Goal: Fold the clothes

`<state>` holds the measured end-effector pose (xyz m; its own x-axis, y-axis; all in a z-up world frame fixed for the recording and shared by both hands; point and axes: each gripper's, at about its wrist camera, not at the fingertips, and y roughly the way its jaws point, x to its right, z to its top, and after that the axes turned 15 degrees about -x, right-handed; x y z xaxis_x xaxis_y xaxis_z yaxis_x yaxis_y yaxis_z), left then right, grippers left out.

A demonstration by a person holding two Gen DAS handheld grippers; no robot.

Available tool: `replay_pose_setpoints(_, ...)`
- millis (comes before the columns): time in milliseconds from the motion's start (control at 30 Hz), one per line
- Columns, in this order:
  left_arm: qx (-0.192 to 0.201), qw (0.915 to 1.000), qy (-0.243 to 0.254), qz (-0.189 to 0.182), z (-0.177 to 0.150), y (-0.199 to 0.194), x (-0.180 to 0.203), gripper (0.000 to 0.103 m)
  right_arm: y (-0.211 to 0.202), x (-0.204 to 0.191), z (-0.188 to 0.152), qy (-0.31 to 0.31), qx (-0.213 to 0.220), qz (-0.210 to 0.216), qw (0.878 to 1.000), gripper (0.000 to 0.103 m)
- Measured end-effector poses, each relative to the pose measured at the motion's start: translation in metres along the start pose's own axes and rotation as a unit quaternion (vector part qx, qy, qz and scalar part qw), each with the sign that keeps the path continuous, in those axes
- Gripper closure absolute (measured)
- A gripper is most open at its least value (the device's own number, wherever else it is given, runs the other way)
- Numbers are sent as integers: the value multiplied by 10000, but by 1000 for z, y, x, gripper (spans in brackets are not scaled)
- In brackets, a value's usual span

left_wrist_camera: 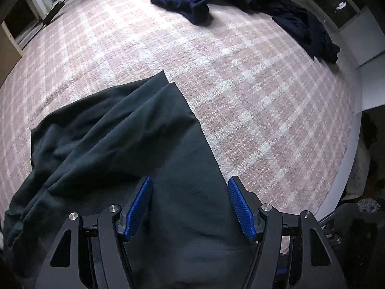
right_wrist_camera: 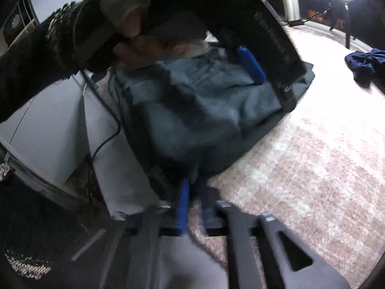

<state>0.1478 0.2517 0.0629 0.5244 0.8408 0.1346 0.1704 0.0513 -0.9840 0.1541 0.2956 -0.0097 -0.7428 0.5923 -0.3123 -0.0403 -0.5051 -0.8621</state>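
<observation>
1. Dark green garment [left_wrist_camera: 115, 149] lies rumpled on the pink plaid rug [left_wrist_camera: 240, 77], its near part folded over itself, with one straight edge running away from the left tool [left_wrist_camera: 190, 207].
2. Left tool hangs over the garment's near end with its blue pads spread wide; cloth lies below and between them, and nothing is pinched.
3. Right tool [right_wrist_camera: 193, 204] sits at the garment's [right_wrist_camera: 204, 110] near corner, at the rug's [right_wrist_camera: 324, 168] edge. Its pads are pressed together; the view is blurred, so I cannot tell whether a fold of cloth is caught between them.
4. Judging by the soft creases, the garment is light and limp; it will sag and drag along the rug rather than hold a shape.
5. Best hold, I judge, is a corner or hem, one tool at each end of the same edge, lifted together.
6. Navy clothes [left_wrist_camera: 216, 0] lie well apart from the garment, at the rug's far side.
</observation>
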Motion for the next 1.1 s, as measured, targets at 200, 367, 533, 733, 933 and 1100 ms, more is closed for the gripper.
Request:
replay_pose_setpoints(200,20,9999,88,-96,-8,0,0,36,-18,-7,-10,-105,147,134,9997,99)
replay_pose_setpoints(367,48,9996,230,-127,-17,2,2,30,-3,-15,-20,-430,-625,255,9968,101)
replay_pose_setpoints(533,395,9989,-9,-236,-58,-15,-1,34,-35,24,-17,441,-201,393,9981,98)
replay_pose_setpoints(733,903,9933,10,-720,-147,-10,20,34,-65,122,20,2008,643,522,9761,76)
replay_pose_setpoints(933,1087,9934,164,-335,-171,16,57,32,-17,159,108,1956,263,293,9799,76)
replay_pose_setpoints(1100,1312,9902,4,-480,-183,17,61,27,22,140,153,1228,-188,-1093,9862,89)
